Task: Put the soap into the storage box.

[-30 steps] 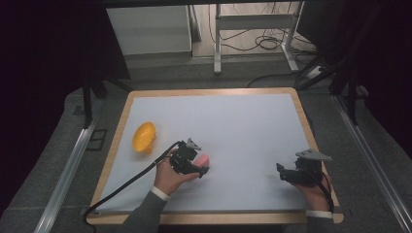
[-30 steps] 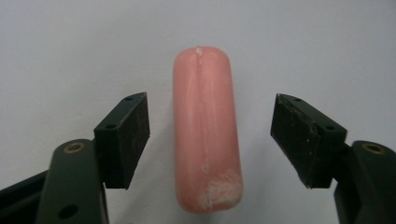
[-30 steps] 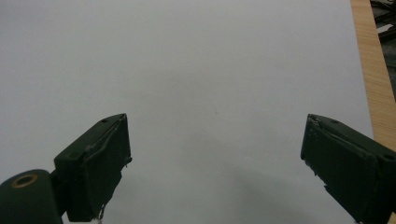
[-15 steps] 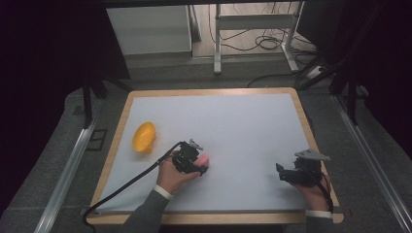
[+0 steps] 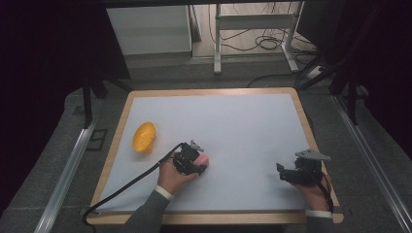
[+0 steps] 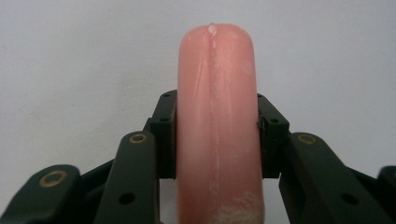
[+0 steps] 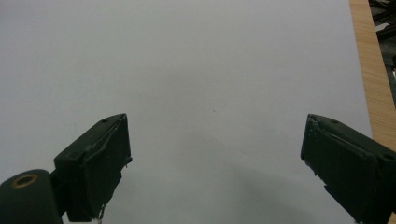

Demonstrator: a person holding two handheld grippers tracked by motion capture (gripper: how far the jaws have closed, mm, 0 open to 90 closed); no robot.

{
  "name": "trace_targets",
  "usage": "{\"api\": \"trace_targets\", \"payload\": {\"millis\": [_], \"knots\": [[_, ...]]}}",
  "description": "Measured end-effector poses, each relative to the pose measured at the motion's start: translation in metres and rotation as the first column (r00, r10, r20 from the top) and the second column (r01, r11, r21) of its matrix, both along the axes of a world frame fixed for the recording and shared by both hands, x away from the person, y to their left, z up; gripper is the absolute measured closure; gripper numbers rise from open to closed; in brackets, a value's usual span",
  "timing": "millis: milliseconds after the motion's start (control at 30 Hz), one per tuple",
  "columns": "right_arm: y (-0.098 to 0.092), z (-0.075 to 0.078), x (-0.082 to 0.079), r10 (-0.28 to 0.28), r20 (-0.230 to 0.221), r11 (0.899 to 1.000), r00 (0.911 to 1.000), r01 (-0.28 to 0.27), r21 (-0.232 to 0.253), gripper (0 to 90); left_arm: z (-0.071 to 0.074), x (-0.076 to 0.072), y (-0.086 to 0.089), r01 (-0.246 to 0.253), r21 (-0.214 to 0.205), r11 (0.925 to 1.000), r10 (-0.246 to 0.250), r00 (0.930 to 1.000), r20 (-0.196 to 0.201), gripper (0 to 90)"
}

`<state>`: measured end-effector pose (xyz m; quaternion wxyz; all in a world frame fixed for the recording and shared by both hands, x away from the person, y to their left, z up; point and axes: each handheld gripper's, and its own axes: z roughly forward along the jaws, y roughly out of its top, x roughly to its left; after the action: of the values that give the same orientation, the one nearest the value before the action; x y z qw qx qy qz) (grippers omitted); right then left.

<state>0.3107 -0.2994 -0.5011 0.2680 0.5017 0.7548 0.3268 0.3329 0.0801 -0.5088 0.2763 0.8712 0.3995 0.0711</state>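
Clamping the pink sausage [image 6: 217, 126] from both sides, the left gripper [image 5: 190, 162] has just closed its jaws on it; no writing can be read on it. Its long axis runs along the jaws, its rounded end pointing away from the gripper. It is held near the worktop's [image 5: 243, 121] front edge, left of centre. The right gripper [image 7: 215, 158] is held with jaws wide apart.

Pink sausage [image 6: 217, 126], orange bowl [image 5: 144, 137], pale grey mat [image 5: 243, 126].
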Motion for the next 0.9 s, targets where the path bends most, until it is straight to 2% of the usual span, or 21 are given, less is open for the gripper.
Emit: {"api": "trace_targets", "payload": {"millis": [367,900], "knots": [[-0.001,0.000,0.000,-0.003,0.002,1.000,1.0000,0.003,0.003,8.0,0.010,-0.003,0.006,-0.002,-0.019,0.9998,0.003,0.9996,0.027,60.1],[-0.001,0.000,0.000,-0.005,0.005,1.000,1.0000,0.005,0.003,8.0,0.021,-0.005,0.013,0.001,-0.016,0.9999,0.000,0.9982,0.059,60.2]]}}
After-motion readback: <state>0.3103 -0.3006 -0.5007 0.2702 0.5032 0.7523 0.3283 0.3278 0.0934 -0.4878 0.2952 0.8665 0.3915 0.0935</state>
